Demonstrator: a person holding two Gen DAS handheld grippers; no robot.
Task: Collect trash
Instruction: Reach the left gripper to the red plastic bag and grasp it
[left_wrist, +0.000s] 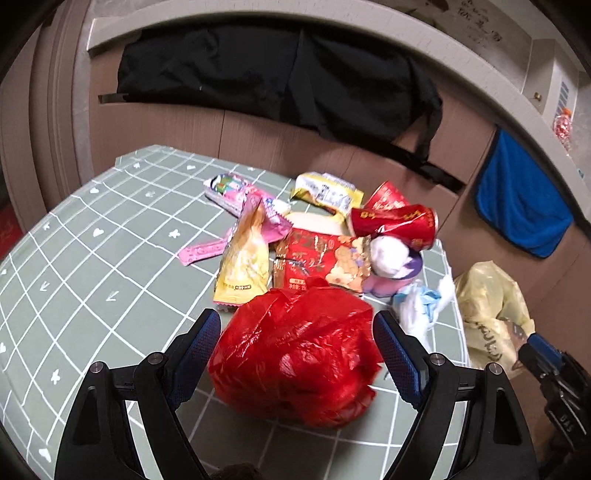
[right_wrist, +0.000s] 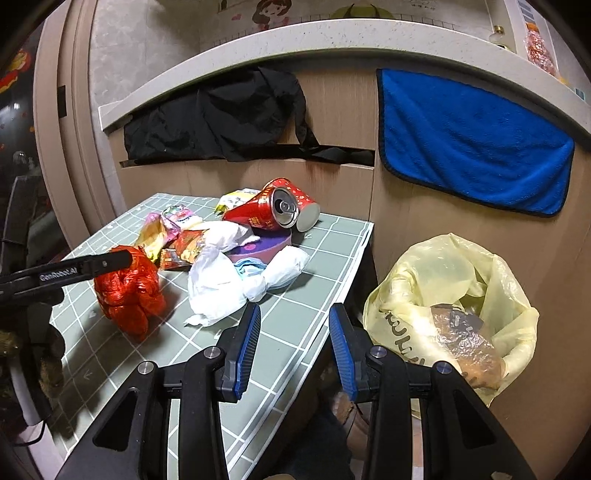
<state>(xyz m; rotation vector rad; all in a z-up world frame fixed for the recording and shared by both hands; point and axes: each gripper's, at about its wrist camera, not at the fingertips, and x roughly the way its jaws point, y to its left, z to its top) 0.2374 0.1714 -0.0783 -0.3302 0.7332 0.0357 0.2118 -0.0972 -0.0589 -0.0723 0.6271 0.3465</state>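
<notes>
A crumpled red plastic bag (left_wrist: 299, 354) lies on the green grid table (left_wrist: 92, 258), between the open fingers of my left gripper (left_wrist: 297, 332); whether the pads touch it I cannot tell. It also shows in the right wrist view (right_wrist: 129, 291), with the left gripper (right_wrist: 110, 262) over it. Behind it lie snack wrappers (left_wrist: 243, 258), a red can (left_wrist: 395, 221) and white tissue (right_wrist: 218, 284). My right gripper (right_wrist: 293, 328) is open and empty above the table's right edge. A yellow trash bag (right_wrist: 450, 302) stands open to the right of the table.
A wooden cabinet (right_wrist: 332, 177) stands behind the table, with a black cloth (right_wrist: 221, 118) and a blue towel (right_wrist: 472, 144) hanging on it. A purple lid (right_wrist: 258, 247) lies under the tissue.
</notes>
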